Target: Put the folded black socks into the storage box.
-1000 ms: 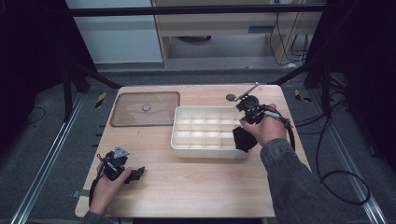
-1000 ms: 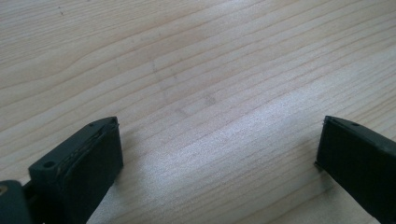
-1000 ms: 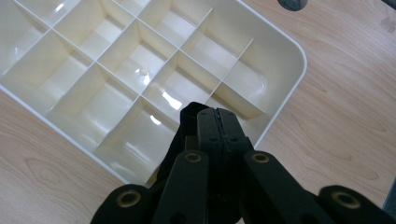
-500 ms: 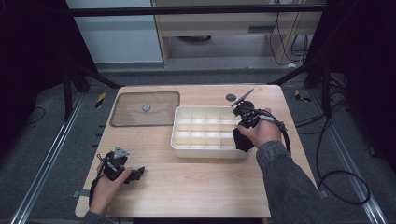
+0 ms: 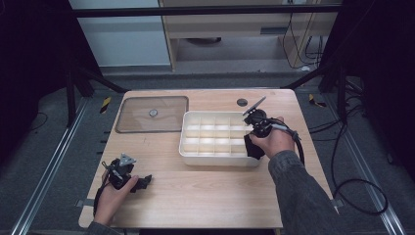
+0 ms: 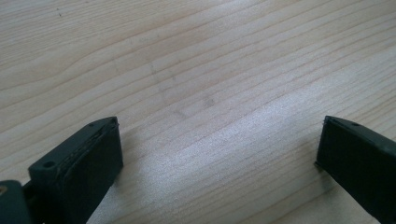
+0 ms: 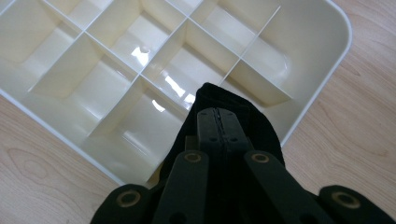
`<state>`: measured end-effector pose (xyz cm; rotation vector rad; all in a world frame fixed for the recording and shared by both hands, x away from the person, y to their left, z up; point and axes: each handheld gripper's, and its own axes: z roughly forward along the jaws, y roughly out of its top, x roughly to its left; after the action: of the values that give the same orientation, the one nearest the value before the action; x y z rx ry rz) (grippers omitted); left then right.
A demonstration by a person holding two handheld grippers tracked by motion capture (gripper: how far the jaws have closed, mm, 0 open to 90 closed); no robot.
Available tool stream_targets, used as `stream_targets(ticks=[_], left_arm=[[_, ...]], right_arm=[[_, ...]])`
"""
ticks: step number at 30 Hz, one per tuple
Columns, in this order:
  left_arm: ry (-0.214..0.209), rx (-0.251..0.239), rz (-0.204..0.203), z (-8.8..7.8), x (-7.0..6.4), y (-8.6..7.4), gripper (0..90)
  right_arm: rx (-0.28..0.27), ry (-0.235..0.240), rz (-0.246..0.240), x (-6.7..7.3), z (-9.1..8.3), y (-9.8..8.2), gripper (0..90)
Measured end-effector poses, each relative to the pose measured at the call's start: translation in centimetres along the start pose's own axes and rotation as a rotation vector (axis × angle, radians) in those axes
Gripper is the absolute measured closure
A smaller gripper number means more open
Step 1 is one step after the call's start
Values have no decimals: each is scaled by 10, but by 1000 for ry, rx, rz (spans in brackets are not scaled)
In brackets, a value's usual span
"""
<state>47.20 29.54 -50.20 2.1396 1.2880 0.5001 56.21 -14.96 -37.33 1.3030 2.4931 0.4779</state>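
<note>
A cream plastic tray (image 5: pixel 215 159) with several empty compartments sits in the middle of the wooden table. My right gripper (image 5: pixel 250 142) hangs over its near right corner, shut on a black piece of fabric (image 5: pixel 253 151). In the right gripper view the jaws (image 7: pixel 218 126) are pressed together, and the fabric (image 7: pixel 254 116) wraps around them above a compartment by the tray's rim (image 7: pixel 322 60). My left gripper (image 5: pixel 142 182) rests at the table's near left, open. Its jaws (image 6: pixel 219 135) stand wide apart over bare wood with nothing between them.
A clear lid (image 5: pixel 151 113) with a small knob lies flat at the far left of the table, beside the tray. A small dark round spot (image 5: pixel 242 102) lies behind the tray. Bare wood (image 5: pixel 205 196) stretches along the near edge between the hands.
My right hand has drifted slightly left over the tray's corner, with the black fabric still in its jaws. The left hand has stayed put.
</note>
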Motion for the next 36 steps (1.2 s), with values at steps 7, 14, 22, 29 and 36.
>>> stream_targets(ticks=[7, 14, 22, 29, 36], left_arm=[[-1, 1, 3, 0, 0, 0, 0], [-1, 0, 1, 0, 0, 0, 0], [-1, 1, 4, 0, 0, 0, 0], [-1, 1, 3, 0, 0, 0, 0], [-2, 1, 3, 0, 0, 0, 0]], right_arm=[[2, 1, 11, -2, 2, -3, 900], [-5, -6, 29, -8, -3, -5, 900], [38, -17, 23, -10, 10, -12, 900], [55, -7, 44, -12, 16, -16, 900], [75, 3, 50, -9, 26, -20, 900]])
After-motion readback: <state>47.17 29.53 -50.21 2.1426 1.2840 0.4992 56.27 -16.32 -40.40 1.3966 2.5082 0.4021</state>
